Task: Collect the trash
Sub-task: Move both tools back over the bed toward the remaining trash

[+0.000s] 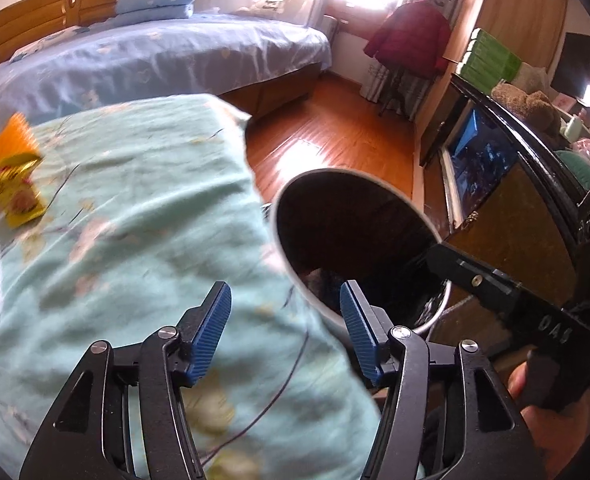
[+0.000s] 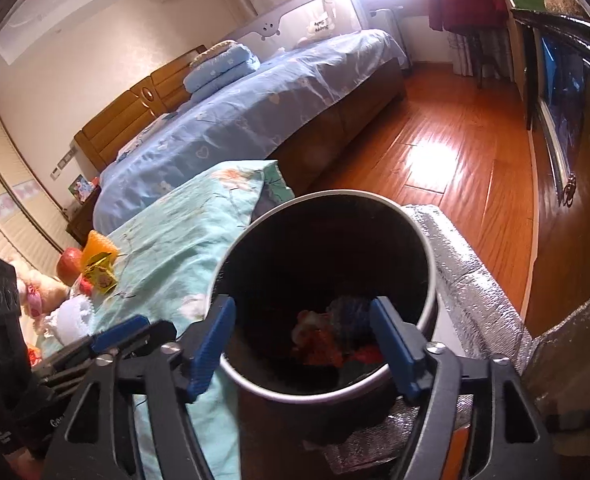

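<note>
A round black trash bin (image 2: 327, 248) with a pale rim stands beside a surface under a teal floral cloth (image 1: 135, 220). Crumpled red and dark trash (image 2: 327, 336) lies at its bottom. My right gripper (image 2: 301, 338) is open and empty right over the bin's near rim. My left gripper (image 1: 285, 320) is open and empty above the cloth's edge, next to the bin (image 1: 355, 232). A yellow snack wrapper (image 1: 13, 176) lies on the cloth at far left; it also shows in the right wrist view (image 2: 101, 272). The right gripper's body (image 1: 515, 300) reaches over the bin.
An apple (image 2: 69, 266), plush toys (image 2: 41, 292) and a white fluffy thing (image 2: 73, 316) sit at the cloth's left end. A bed with blue bedding (image 2: 235, 112) stands behind. A wooden floor (image 2: 435, 152), a dark cabinet (image 1: 515, 184) and silver foil padding (image 2: 471, 272) lie to the right.
</note>
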Demonstrator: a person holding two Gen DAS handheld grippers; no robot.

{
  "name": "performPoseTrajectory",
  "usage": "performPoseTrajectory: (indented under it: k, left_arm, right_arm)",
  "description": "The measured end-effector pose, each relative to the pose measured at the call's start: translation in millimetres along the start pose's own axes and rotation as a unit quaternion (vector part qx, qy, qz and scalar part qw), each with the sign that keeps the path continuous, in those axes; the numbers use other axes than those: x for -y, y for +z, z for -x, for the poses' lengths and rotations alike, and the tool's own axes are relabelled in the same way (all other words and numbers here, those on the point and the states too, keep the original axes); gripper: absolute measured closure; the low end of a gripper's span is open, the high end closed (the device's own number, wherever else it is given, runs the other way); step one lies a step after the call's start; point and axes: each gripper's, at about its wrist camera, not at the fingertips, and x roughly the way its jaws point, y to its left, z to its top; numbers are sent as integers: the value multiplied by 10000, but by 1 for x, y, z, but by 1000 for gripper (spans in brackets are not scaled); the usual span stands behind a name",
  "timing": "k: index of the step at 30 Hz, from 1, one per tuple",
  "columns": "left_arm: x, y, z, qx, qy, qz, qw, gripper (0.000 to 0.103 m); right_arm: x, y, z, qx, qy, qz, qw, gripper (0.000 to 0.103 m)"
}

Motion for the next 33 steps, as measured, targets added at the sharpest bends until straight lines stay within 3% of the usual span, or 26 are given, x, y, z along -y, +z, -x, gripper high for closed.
performPoseTrajectory:
  k: [16, 33]
  left_arm:
    - [-88, -51, 64, 269, 473, 704, 9960, 45]
    - [-186, -90, 113, 548, 1098, 1549, 9803, 45]
  right_arm:
    - [-79, -38, -5, -227, 540, 423, 9974, 23]
    - [-174, -73, -25, -605, 1073, 1151, 9857, 23]
